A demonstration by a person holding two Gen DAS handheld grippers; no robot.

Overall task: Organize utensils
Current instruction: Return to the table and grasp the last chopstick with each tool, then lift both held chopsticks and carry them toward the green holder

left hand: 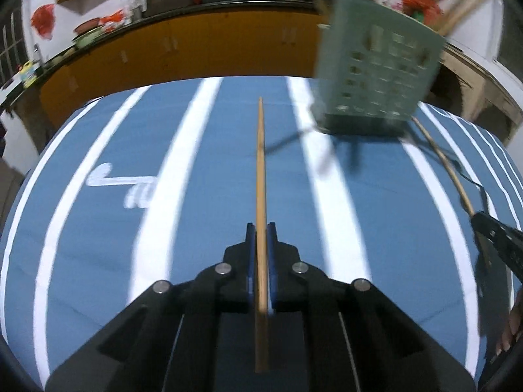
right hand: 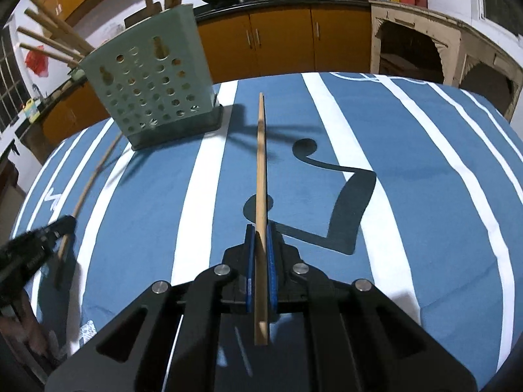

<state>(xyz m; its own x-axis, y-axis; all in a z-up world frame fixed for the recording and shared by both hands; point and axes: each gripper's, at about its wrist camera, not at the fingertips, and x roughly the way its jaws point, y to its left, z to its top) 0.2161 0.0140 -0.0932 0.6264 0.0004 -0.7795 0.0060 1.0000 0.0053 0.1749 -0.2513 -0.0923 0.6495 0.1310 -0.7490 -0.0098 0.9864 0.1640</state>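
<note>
My left gripper [left hand: 260, 228] has its jaws clamped on a wooden chopstick [left hand: 260, 176] pointing forward over the blue striped bench [left hand: 202, 261]. The green perforated holder [right hand: 153, 98] stands between my hands, more sticks poking out. My right gripper [right hand: 260, 230] is clamped on another chopstick [right hand: 260, 170], same deal.

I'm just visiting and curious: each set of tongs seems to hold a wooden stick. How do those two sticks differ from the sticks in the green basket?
The chopstick in the left tongs and the one in the right tongs are clamped singly, pointing forward over the striped cloth. The sticks in the green basket lean bundled together, ends poking above its rim, untouched by either tongs. All look like plain light wood.
</note>
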